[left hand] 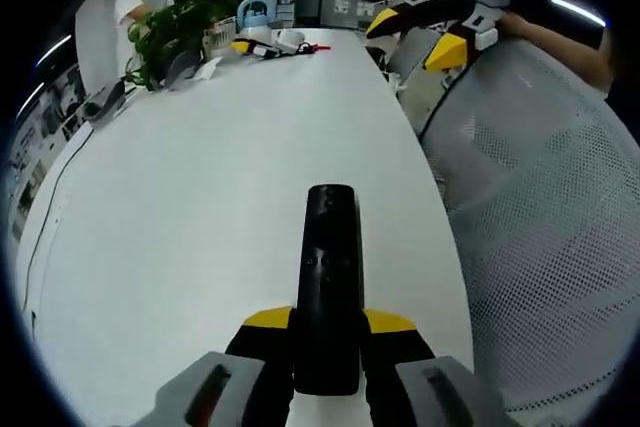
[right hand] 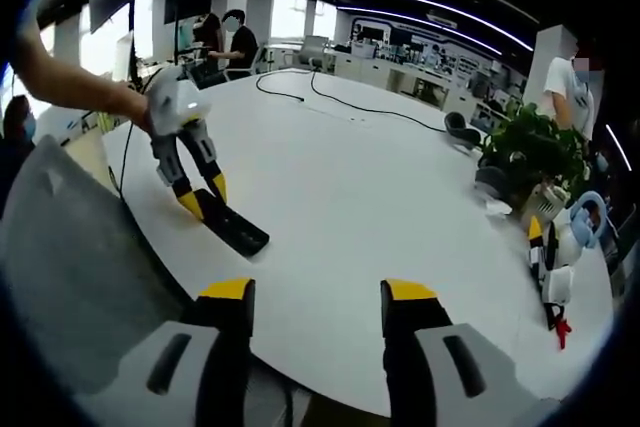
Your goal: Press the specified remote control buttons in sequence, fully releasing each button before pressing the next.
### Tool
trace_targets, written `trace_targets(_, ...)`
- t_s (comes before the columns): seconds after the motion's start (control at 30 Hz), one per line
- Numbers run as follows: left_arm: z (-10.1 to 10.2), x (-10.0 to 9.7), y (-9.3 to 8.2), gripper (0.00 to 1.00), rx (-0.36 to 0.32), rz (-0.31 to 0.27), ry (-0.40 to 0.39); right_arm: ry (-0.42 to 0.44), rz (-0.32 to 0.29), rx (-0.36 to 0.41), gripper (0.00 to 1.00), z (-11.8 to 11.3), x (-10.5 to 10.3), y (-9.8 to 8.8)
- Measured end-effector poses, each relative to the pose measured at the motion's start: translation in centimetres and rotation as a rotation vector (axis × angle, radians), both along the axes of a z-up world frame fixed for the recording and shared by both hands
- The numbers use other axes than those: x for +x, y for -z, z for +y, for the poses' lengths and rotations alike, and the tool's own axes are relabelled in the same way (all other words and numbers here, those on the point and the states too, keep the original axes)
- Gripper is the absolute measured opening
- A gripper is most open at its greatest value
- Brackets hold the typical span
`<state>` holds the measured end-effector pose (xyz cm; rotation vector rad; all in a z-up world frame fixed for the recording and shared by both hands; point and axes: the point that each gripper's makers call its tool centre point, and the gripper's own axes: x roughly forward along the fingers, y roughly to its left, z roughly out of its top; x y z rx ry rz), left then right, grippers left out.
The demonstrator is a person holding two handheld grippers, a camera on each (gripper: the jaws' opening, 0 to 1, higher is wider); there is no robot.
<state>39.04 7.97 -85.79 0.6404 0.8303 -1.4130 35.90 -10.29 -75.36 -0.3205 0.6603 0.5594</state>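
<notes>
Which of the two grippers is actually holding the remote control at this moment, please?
The left gripper: its yellow-tipped jaws are closed on the black remote control lying on the white table. The right gripper hangs open, gripping nothing.

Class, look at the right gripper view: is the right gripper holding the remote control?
No. The right gripper is open and empty; the left gripper clamps the remote control.

One remote control (left hand: pixel 330 277), two grippers, one potted plant (left hand: pixel 175 32).
</notes>
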Motion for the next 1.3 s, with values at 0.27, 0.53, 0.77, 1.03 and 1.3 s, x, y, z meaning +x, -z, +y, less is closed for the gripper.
trace_targets(0.27, 0.0, -0.3, 0.0, 0.25, 0.012, -0.006, 0.016, -0.009, 0.005, 0.0, 0.51, 0.1, -0.1, 0.1)
trace_targets(0.53, 0.0, -0.4, 0.0, 0.25, 0.015, 0.0, 0.014, -0.009, 0.005, -0.002, 0.51, 0.1, -0.2, 0.1)
trace_targets(0.77, 0.0, -0.7, 0.0, 0.25, 0.014, 0.002, 0.012, -0.012, 0.007, -0.002, 0.51, 0.2, -0.2, 0.1)
trace_targets(1.03, -0.1, -1.1, 0.0, 0.25, 0.013, 0.006, 0.011, -0.018, 0.013, -0.003, 0.5, 0.3, -0.3, 0.2)
trace_targets(1.3, -0.1, -1.3, 0.0, 0.25, 0.01, 0.006, -0.002, -0.02, 0.015, -0.004, 0.5, 0.3, -0.3, 0.2)
